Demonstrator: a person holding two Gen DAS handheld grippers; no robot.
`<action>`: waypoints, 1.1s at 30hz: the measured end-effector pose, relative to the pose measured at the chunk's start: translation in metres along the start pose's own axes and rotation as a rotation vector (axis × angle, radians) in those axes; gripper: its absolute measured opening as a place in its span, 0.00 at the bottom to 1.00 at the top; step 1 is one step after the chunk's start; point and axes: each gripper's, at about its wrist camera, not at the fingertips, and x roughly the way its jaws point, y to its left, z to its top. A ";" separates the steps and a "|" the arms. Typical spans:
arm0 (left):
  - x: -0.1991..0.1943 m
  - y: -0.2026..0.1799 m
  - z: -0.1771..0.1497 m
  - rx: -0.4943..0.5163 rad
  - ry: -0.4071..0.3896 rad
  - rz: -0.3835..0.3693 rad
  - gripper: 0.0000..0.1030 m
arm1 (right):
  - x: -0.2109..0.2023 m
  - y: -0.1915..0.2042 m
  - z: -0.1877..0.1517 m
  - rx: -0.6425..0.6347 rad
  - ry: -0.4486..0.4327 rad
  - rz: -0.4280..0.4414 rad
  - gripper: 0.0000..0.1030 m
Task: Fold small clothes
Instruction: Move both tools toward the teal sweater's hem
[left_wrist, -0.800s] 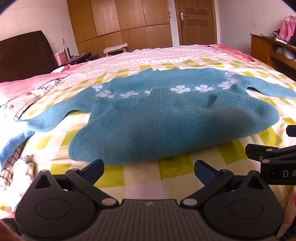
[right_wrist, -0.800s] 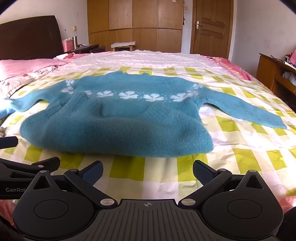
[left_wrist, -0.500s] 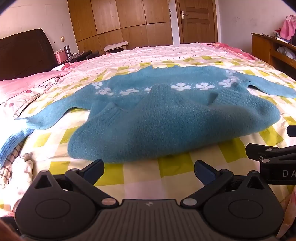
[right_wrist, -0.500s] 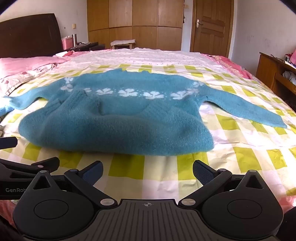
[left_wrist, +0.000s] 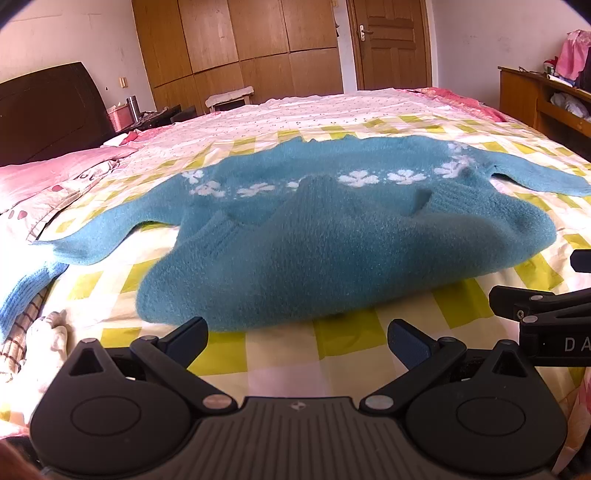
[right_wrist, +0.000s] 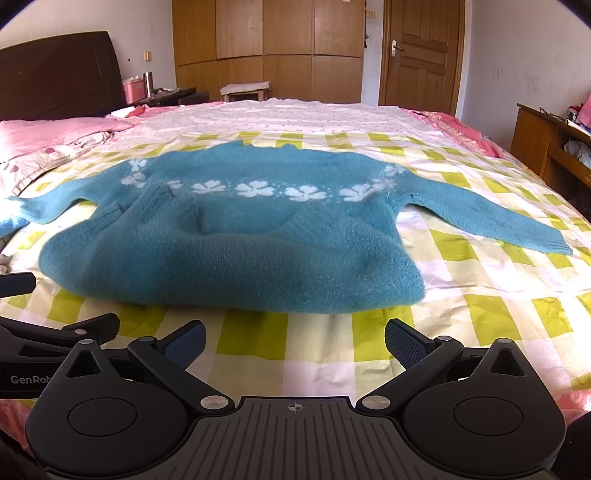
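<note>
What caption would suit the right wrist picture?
Open right tool faces a teal sweater, hem folded up, on a checked bedsheet.

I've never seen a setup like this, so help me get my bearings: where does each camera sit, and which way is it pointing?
Left wrist view: sits on the left gripper, low above the checked bedsheet, facing the teal sweater; its open fingers show, plus the right gripper at the right edge.
Right wrist view: sits on the right gripper, facing the same sweater; the left gripper shows at the left edge.
Shared: sweater, bedsheet, wardrobe, door.
</note>
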 end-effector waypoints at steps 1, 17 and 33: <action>0.000 0.000 0.000 0.000 -0.001 0.000 1.00 | 0.000 0.000 0.000 0.001 -0.001 0.000 1.00; -0.014 0.012 0.018 0.032 -0.060 -0.032 1.00 | -0.018 0.003 0.016 -0.032 -0.073 0.048 1.00; 0.041 0.080 0.077 0.004 -0.106 -0.038 1.00 | 0.042 -0.020 0.095 -0.063 -0.076 0.122 1.00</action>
